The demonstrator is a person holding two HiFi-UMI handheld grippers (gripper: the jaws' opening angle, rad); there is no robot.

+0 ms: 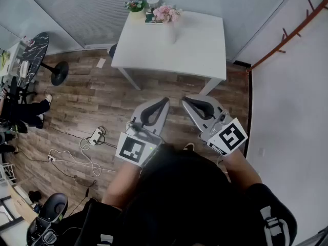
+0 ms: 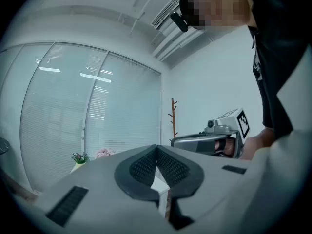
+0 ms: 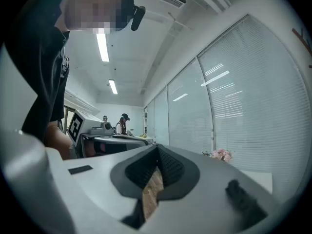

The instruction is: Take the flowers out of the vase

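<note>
Pink flowers (image 1: 166, 13) stand in a pale vase (image 1: 170, 33) at the far edge of a white table (image 1: 205, 47). They show small and distant in the left gripper view (image 2: 103, 153) and the right gripper view (image 3: 222, 154). Both grippers are held level close to the person's body, over the wooden floor and well short of the table. My left gripper (image 1: 166, 101) (image 2: 157, 146) is shut, its pads meeting at the tips with nothing between them. My right gripper (image 1: 183, 100) (image 3: 157, 146) is shut and empty too. The two tips sit close together, side by side.
A small green potted plant (image 1: 136, 5) stands next to the flowers. A wooden coat rack (image 1: 292, 32) leans at the right wall. A black round table (image 1: 36, 47), a seated person's legs (image 1: 25, 110), floor cables (image 1: 87, 147) and a chair (image 1: 48, 214) fill the left side.
</note>
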